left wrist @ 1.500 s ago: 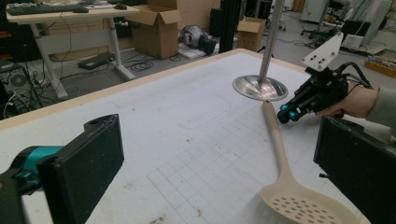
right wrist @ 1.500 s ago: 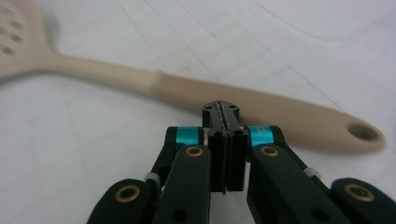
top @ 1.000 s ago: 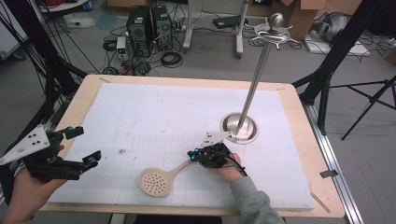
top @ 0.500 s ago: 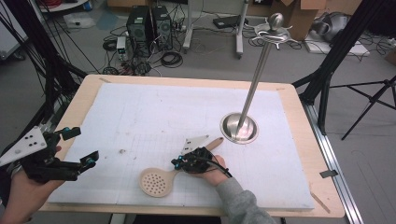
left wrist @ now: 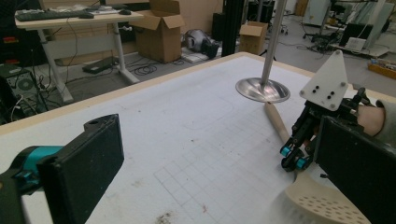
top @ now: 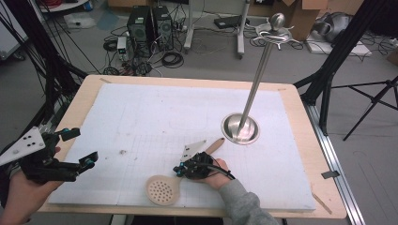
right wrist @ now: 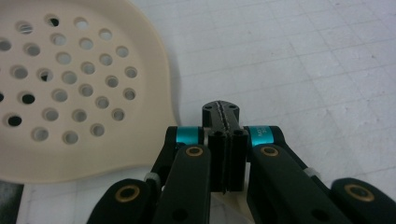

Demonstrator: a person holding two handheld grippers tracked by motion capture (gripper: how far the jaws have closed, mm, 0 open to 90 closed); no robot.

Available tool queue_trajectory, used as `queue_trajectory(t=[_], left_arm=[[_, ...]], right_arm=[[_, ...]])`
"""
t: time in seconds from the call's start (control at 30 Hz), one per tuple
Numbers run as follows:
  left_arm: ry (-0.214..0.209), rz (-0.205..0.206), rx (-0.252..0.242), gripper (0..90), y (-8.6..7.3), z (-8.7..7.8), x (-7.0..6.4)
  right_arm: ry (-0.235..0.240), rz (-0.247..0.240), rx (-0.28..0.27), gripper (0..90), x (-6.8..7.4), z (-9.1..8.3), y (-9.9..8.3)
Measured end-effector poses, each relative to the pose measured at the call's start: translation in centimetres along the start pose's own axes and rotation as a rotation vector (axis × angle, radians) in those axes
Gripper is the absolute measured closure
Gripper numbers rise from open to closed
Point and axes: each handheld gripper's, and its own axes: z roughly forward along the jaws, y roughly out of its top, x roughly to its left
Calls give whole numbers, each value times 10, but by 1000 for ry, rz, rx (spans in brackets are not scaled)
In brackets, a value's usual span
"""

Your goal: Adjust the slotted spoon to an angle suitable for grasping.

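A cream perforated skimmer (top: 162, 190) with a wooden handle (top: 215, 146) lies flat near the front edge of the white mat (top: 141, 112). My right gripper (top: 179, 171) hovers over the skimmer's neck with its jaws pressed together. In the right gripper view the shut gripper (right wrist: 222, 109) points down beside the perforated head (right wrist: 70, 84), and I cannot tell whether it pinches the neck. My left gripper (top: 80, 146) stands open at the table's left front, holding nothing. From the left gripper view I see the right gripper (left wrist: 292, 161), the handle (left wrist: 276, 122) and the head (left wrist: 327, 203).
A metal stand with a round dished base (top: 240, 129) and a tall leaning pole (top: 258, 75) rises at the right of the mat. The wooden table rim (top: 300, 140) frames the mat. Cables, computers and tripod legs crowd the floor beyond.
My right gripper has slid left along the handle toward the skimmer's head, uncovering the handle's end. The skimmer has hardly moved. The left gripper has shifted slightly.
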Motion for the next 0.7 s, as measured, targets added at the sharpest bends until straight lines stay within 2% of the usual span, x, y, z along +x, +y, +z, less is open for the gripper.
queue_trajectory(t=[0.27,0.7], left_arm=[[-7,-8,-5,20,3,4,3],[-66,-3,6,20,8,34,1]], right_arm=[[38,-18,19,900,7,-17,-15],[22,22,10,900,10,-44,-39]])
